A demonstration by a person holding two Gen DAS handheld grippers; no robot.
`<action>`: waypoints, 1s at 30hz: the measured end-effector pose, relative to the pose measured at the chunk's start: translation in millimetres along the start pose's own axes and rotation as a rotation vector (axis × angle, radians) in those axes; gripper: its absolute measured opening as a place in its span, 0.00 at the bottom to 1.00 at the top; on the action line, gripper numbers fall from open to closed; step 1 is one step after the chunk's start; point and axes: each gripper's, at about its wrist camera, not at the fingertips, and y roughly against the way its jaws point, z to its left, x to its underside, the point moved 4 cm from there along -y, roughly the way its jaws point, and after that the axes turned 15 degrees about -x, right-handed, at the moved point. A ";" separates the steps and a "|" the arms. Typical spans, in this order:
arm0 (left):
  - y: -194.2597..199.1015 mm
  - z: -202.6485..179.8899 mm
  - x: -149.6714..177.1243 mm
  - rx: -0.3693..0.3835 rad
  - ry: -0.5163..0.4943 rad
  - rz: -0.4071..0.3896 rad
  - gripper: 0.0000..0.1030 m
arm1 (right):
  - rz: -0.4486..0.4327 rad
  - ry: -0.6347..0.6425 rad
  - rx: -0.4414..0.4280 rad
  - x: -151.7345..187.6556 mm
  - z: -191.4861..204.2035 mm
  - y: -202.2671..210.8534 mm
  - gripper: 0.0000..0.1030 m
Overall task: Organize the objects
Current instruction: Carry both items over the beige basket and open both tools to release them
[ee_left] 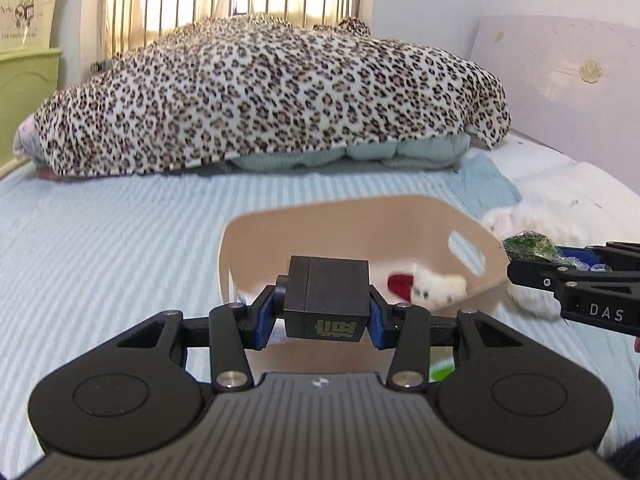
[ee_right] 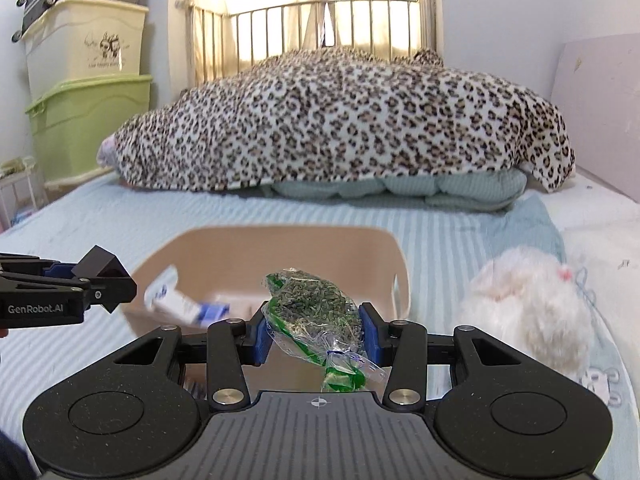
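2 held items over bin (ee_left: 400,216) at centre: left gripper (ee_left: 326,306) pinching cube (ee_left: 326,300), right gripper (ee_right: 316,334) pinching bag (ee_right: 316,304) (thin film, likely to slip or snag).

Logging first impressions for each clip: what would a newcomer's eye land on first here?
The big leopard-print blanket heaped across the far end of the bed. Nearer, both grippers hover by the beige bin: the left gripper clamps a black cube, the right gripper a clear bag of green pellets. A white plush toy lies right of the bin.
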 end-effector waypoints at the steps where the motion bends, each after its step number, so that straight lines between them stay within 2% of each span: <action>1: -4.1 -1.6 -4.5 -0.007 -0.004 -0.003 0.46 | -0.007 0.001 0.005 -4.7 -2.8 -3.8 0.41; 5: -30.1 -8.8 -21.6 -0.041 -0.004 0.001 0.46 | -0.044 0.000 0.035 -21.3 -16.1 -22.1 0.41; 10: -67.0 -17.0 -29.5 -0.096 -0.027 0.040 0.46 | -0.026 0.008 0.068 -27.8 -27.7 -51.9 0.41; 14: -97.1 -26.1 -22.0 -0.166 -0.070 0.079 0.46 | 0.026 -0.006 0.078 -22.8 -36.1 -78.0 0.41; 19: -125.5 -32.6 -7.1 -0.174 -0.081 0.170 0.46 | 0.136 -0.011 0.079 -11.8 -39.4 -109.3 0.41; 21: -131.5 -33.1 -0.5 -0.168 -0.086 0.207 0.46 | 0.162 -0.014 0.084 -5.6 -37.9 -114.1 0.45; 22: -132.8 -32.9 2.9 -0.170 -0.086 0.218 0.46 | 0.160 -0.020 0.086 -2.8 -37.3 -114.2 0.52; 24: -133.2 -30.9 6.8 -0.169 -0.076 0.235 0.46 | 0.149 -0.031 0.090 0.2 -35.1 -113.4 0.56; 25: -130.2 -30.3 8.3 -0.162 -0.071 0.228 0.49 | 0.150 -0.027 0.090 1.1 -33.4 -111.6 0.58; 26: -126.9 -30.0 7.7 -0.156 -0.072 0.221 0.58 | 0.146 -0.015 0.094 1.3 -30.2 -108.1 0.61; 28: -116.5 -29.4 4.0 -0.160 -0.080 0.194 0.74 | 0.132 0.010 0.099 -1.6 -24.6 -98.5 0.72; 30: -104.9 -27.7 -1.0 -0.166 -0.083 0.166 0.81 | 0.112 0.017 0.095 -7.6 -20.6 -87.2 0.79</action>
